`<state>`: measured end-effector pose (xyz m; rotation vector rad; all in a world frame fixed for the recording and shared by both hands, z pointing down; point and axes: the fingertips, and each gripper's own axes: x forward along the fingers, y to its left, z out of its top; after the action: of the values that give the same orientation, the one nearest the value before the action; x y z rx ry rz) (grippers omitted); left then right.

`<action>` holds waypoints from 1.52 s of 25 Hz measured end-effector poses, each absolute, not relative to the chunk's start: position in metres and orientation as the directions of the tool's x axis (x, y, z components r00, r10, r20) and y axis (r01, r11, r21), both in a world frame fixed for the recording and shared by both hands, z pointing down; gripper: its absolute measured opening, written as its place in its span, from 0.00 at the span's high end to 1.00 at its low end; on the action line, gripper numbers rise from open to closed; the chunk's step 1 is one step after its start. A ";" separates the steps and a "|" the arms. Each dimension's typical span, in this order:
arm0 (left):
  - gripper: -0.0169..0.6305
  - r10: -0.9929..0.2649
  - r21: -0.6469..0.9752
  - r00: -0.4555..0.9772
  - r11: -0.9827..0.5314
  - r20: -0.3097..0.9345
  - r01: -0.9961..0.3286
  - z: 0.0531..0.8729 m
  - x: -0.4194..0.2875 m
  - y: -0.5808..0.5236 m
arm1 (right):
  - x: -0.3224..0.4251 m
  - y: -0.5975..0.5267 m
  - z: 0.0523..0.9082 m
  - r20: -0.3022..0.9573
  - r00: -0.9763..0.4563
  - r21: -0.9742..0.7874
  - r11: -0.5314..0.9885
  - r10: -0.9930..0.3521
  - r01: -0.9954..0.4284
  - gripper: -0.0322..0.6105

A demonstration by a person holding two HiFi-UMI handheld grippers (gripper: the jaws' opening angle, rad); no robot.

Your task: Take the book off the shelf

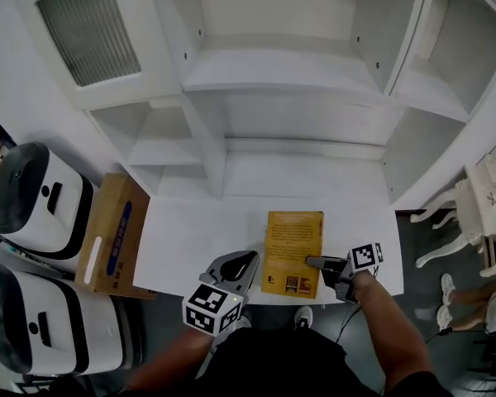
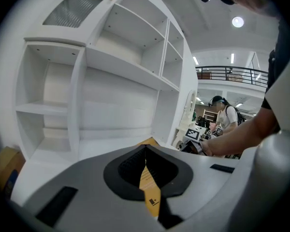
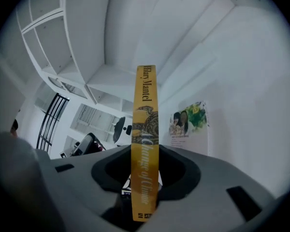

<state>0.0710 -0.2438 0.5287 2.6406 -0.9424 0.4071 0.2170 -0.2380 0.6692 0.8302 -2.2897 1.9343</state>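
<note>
A yellow book (image 1: 293, 242) lies flat on the white ledge (image 1: 198, 238) in front of the bookcase, back cover up. My right gripper (image 1: 314, 262) is shut on its lower right edge. In the right gripper view the book's yellow spine (image 3: 145, 144) stands upright between the jaws, pressed from both sides. My left gripper (image 1: 250, 261) hovers just left of the book near the ledge's front edge, its fingertips touching each other with nothing held. Through the gap under those tips, the left gripper view shows a strip of the book (image 2: 148, 185).
The white bookcase (image 1: 289, 81) rises behind the ledge with bare shelves and upright dividers. A cardboard box (image 1: 112, 234) and two white machines (image 1: 33, 197) stand to the left. White chairs (image 1: 471, 197) and a person's feet are at the right.
</note>
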 end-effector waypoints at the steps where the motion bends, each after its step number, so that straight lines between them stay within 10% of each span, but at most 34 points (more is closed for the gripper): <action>1: 0.96 -0.566 0.191 0.738 -0.730 0.367 -0.656 0.530 0.069 -0.243 | 0.211 -0.241 0.674 0.350 -0.871 -0.914 0.077 -0.344 -0.398 0.71; 15: 0.96 -0.622 0.199 0.683 -0.667 0.382 -0.718 0.533 0.049 -0.240 | 0.202 -0.265 0.742 0.474 -0.860 -0.878 -0.020 -0.190 -0.479 0.69; 38: 0.96 -0.590 0.203 0.715 -0.701 0.375 -0.684 0.532 0.020 -0.250 | 0.229 -0.260 0.754 0.769 -0.518 -0.541 0.048 -0.374 -0.839 0.55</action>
<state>0.0202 -0.2498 0.5316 2.5947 -0.9958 0.4047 0.2293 -0.2595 0.7535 1.2166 -1.9099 1.4709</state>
